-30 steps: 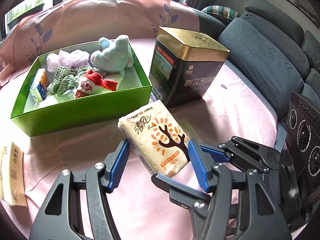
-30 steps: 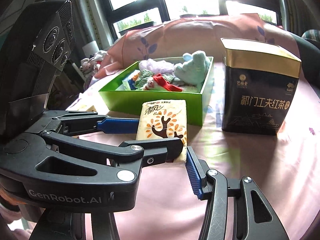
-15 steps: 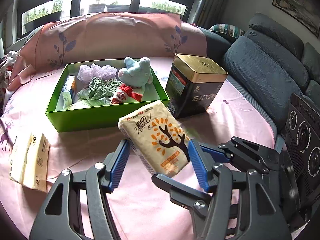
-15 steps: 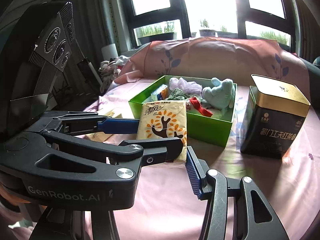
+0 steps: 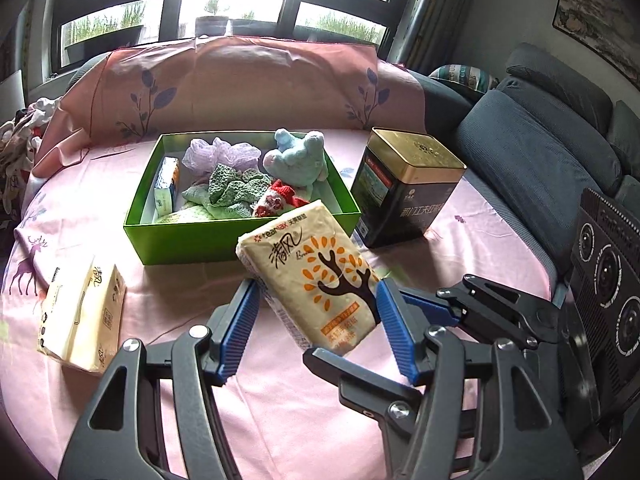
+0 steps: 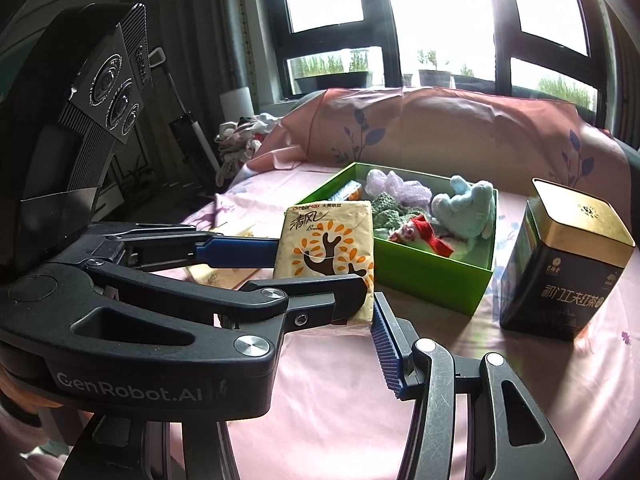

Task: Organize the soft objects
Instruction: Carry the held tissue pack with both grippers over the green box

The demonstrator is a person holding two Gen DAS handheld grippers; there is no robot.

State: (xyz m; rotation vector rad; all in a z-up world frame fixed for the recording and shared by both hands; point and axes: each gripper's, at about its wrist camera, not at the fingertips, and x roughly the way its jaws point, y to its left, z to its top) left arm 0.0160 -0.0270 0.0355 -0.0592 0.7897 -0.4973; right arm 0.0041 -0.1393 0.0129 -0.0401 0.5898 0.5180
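A cream tissue pack (image 5: 312, 276) with an orange tree print hangs above the pink cloth, just in front of the green box (image 5: 240, 240). My left gripper (image 5: 316, 284) is shut on it, one blue pad on each long edge. My right gripper (image 6: 320, 304) comes in from the right. One of its pads (image 6: 384, 352) lies against the pack's (image 6: 328, 248) lower corner, and its other finger is hidden behind the left gripper. The green box (image 6: 432, 280) holds a blue plush (image 5: 298, 160), a green knit cloth (image 5: 232, 184), a red and white knitted toy (image 5: 280, 198) and a lilac puff (image 5: 220, 156).
A second tissue pack (image 5: 80, 316) lies on the cloth at the near left. A dark tin with a gold lid (image 5: 404, 188) stands right of the box. A grey sofa (image 5: 540, 160) runs along the right, and a pink draped backrest (image 5: 240, 80) rises behind the box.
Both grippers have lifted and drawn back from the green box with the tissue pack still between them. The box and tin look smaller, and the second tissue pack has come into view.
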